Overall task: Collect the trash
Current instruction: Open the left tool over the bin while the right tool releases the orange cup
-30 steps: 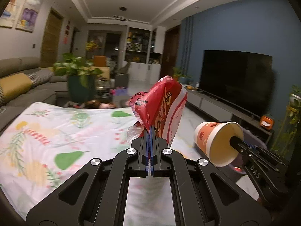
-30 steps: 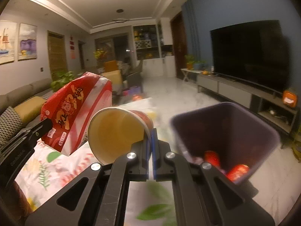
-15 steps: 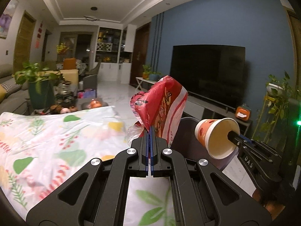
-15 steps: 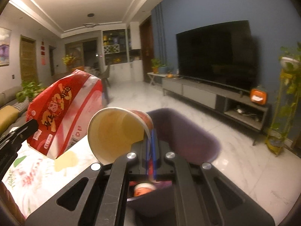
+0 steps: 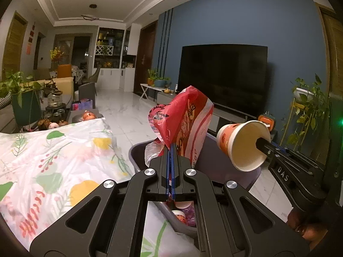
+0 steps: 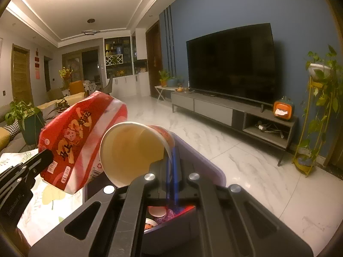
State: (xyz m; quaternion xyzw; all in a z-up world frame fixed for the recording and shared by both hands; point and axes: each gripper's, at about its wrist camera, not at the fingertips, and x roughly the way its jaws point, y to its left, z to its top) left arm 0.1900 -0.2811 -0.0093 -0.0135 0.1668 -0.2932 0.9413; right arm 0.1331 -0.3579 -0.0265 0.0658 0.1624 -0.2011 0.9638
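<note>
Above the purple bin point(image 6: 214, 172), left claw point(image 5: 170, 150) clamping red bag point(image 5: 184, 124), right claw point(image 6: 171, 156) pinching paper cup point(image 6: 133, 150)

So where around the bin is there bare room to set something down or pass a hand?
Free: the floral cloth left of the bin, and the marble floor between the bin and the TV stand. Crowded: above the bin, where the left tongs hold the red bag and the right tongs the paper cup; cups already lie inside.
</note>
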